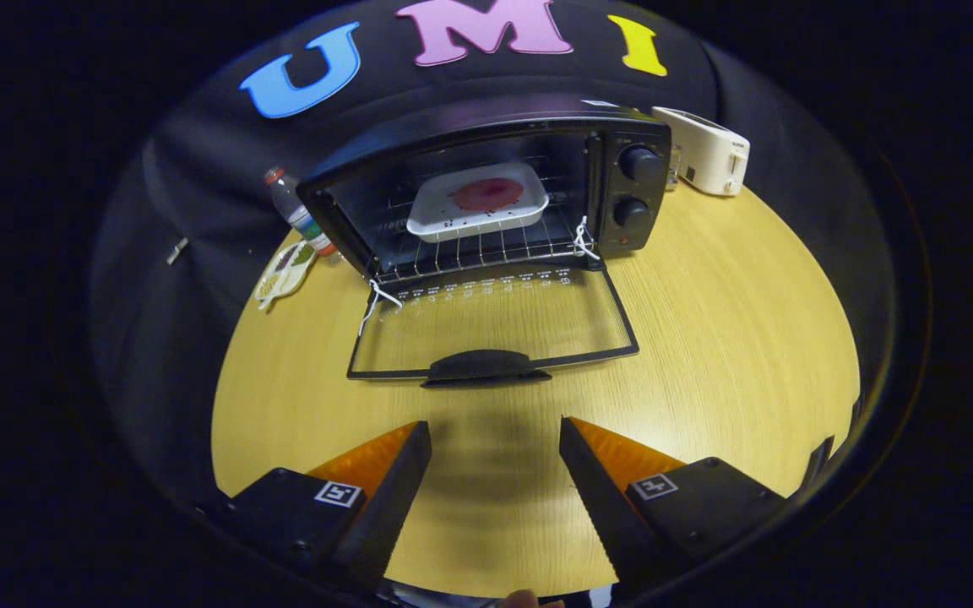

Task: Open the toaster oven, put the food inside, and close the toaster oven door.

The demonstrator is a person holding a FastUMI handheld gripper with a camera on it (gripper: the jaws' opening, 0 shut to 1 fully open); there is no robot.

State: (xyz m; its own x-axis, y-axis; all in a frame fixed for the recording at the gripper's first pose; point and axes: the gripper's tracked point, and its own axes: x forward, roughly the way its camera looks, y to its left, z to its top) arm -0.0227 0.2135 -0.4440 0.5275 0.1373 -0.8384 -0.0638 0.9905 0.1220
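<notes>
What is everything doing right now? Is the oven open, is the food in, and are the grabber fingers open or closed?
Black toaster oven: open.
Glass oven door with black handle: folded down flat over the wooden table.
White rectangular tray of reddish food: inside, on the wire rack.
Clear plastic bottle: upright, capped.
Gripper: open, holding nothing, short of the door handle.
</notes>
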